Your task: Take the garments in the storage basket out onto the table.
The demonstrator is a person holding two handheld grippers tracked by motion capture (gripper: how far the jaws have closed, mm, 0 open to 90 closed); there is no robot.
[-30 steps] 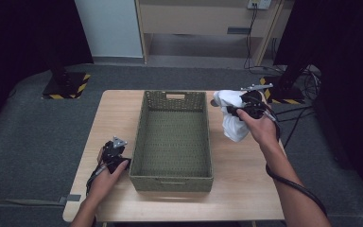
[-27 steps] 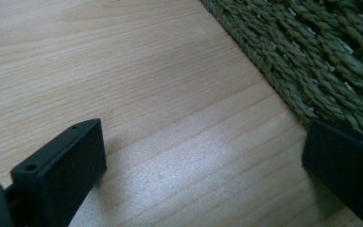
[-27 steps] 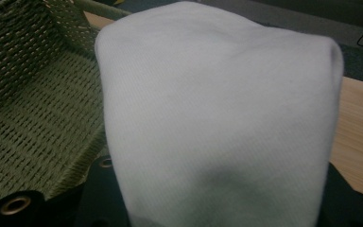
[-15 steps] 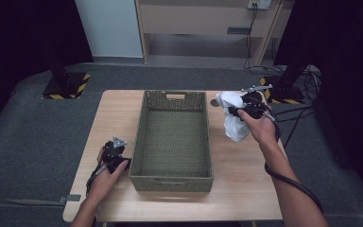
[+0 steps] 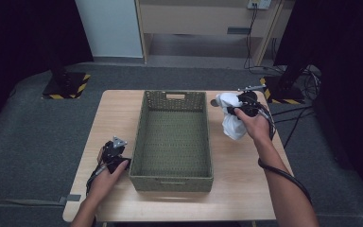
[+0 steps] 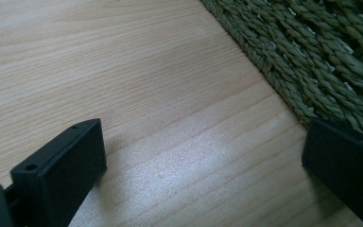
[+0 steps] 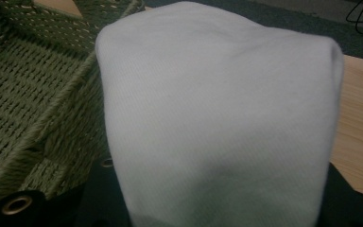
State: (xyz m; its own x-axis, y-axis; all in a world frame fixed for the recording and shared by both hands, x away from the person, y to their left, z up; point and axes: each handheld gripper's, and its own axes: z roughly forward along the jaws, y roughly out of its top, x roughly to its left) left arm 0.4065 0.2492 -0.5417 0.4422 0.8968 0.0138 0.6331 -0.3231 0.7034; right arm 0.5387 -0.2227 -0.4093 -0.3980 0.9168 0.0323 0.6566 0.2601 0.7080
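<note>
Nearest the person, the left hand (image 5: 105,176) rests on the table (image 5: 246,189) at the basket's front left corner, with the left gripper (image 5: 115,150) low on the wood just beside the woven wall. In the left gripper view its jaws stand wide apart with nothing but bare tabletop between them; one jaw sits right against the basket's side.

Middle of the table: the green basket (image 5: 174,177), long and rectangular, running away from the person, with a handle slot in its far wall.

Further out on the right, the right hand (image 5: 254,126) is raised beside the basket's far right corner, and the right gripper (image 5: 236,109) is clamped on a white cloth (image 5: 231,124). The cloth hangs bunched from the jaws, outside the basket and just beside its right rim. In the right gripper view the cloth (image 7: 217,118) drapes over the jaws and hides them, with the basket's rim and floor at the left.

Beyond the table lies grey carpet (image 5: 38,127).
</note>
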